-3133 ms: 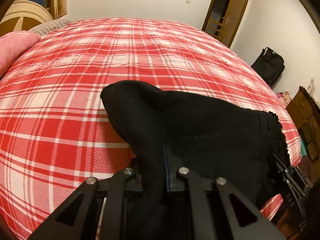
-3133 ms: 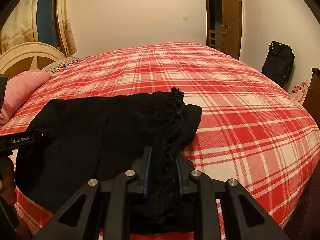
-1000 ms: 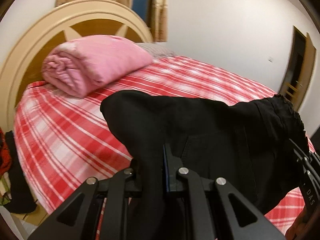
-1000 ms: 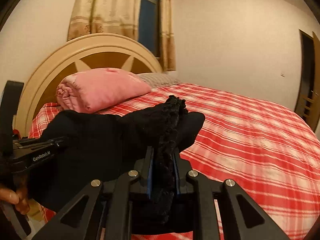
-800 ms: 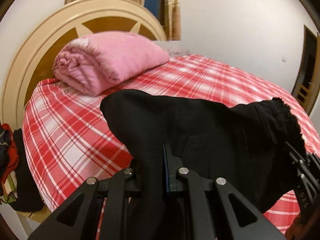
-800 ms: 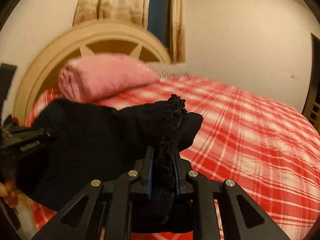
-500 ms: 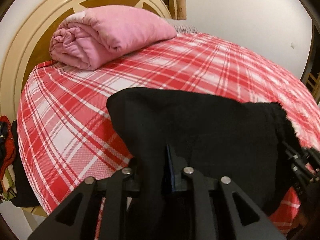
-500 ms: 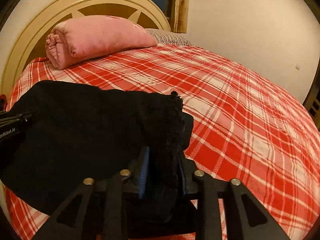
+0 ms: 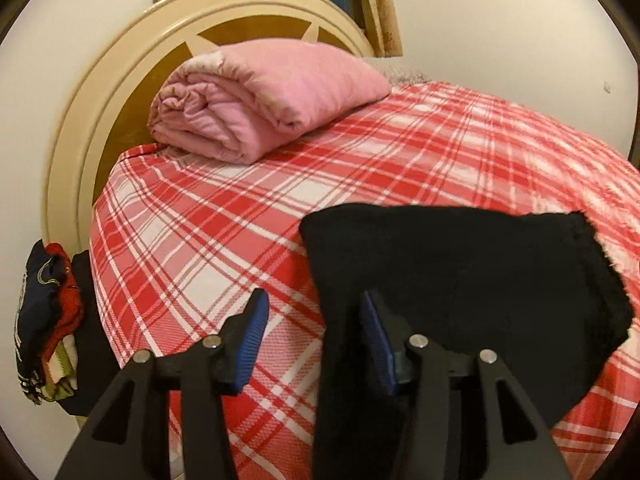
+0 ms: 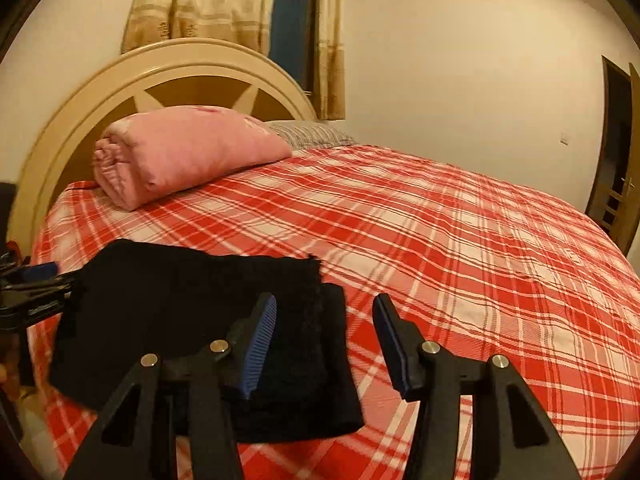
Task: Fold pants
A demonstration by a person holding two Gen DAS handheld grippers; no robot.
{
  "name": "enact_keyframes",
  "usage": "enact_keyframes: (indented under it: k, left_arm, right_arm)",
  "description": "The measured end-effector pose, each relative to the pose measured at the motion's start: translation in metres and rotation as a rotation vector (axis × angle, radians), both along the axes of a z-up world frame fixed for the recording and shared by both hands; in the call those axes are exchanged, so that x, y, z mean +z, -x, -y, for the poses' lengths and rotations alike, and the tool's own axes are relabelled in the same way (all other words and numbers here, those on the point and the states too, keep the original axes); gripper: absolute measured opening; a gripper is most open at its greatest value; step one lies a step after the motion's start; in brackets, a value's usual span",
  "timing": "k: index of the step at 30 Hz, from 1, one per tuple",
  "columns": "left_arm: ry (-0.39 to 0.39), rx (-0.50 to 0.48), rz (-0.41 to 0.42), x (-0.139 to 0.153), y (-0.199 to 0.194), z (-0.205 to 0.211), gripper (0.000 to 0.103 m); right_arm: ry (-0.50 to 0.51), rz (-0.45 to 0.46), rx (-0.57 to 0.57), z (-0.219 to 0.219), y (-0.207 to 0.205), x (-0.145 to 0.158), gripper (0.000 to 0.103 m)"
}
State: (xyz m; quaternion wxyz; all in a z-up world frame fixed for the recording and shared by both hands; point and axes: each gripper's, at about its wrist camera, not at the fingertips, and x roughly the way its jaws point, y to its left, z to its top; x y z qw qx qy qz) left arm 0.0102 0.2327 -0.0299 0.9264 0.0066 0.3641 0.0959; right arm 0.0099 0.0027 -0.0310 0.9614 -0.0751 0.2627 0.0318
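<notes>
bed, red plaid sheet | arched cream headboard | curtained window | white walls

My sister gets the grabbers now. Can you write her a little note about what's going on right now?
Left gripper: open, holding nothing; a bit of the black pants lies between its fingers.
Right gripper: open, holding nothing, at the right edge of the pants.
The pants lie folded on the red plaid bed, near the corner below the rolled pink blanket.
Done: folded bundle set down and let go.
Left: probably just pull both grippers back; tidy the edges if they look messy.
</notes>
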Motion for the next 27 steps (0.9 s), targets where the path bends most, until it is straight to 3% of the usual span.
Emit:
enact_keyframes:
  k: [1,2,9,13,18,20,22,25,27]
  left_arm:
    - [0.003,-0.014,0.01,0.003,0.003,0.005,0.052]
    - [0.004,-0.021,0.017,0.005,0.005,0.008,0.052]
    - [0.006,-0.078,-0.027,-0.012,0.011,0.034,0.052]
    - [-0.001,-0.072,-0.071,-0.03,0.012,0.034,0.052]
    - [-0.036,-0.073,-0.055,-0.039,0.014,0.039,0.053]
    - [-0.044,-0.071,-0.052,-0.039,0.015,0.04,0.053]
    - [-0.048,-0.066,-0.06,-0.037,0.016,0.04,0.056]
    - [-0.033,-0.063,-0.068,-0.03,0.021,0.038,0.063]
    - [-0.004,-0.072,-0.065,-0.025,0.026,0.037,0.071]
  right_arm:
    - [0.0,-0.016,0.011,-0.002,0.001,-0.003,0.027]
    - [-0.007,-0.036,0.02,-0.004,0.002,-0.006,0.026]
    - [0.004,-0.162,-0.03,-0.005,-0.008,-0.049,0.026]
    - [-0.01,-0.172,-0.039,0.0,-0.012,-0.059,0.026]
    - [0.031,-0.173,-0.049,-0.005,-0.014,-0.06,0.026]
    - [0.037,-0.17,-0.056,-0.006,-0.011,-0.056,0.03]
    - [0.002,-0.165,-0.077,-0.001,-0.003,-0.047,0.04]
    - [-0.072,-0.137,-0.103,0.007,0.017,-0.029,0.053]
    - [-0.088,-0.121,-0.108,0.008,0.03,-0.02,0.057]
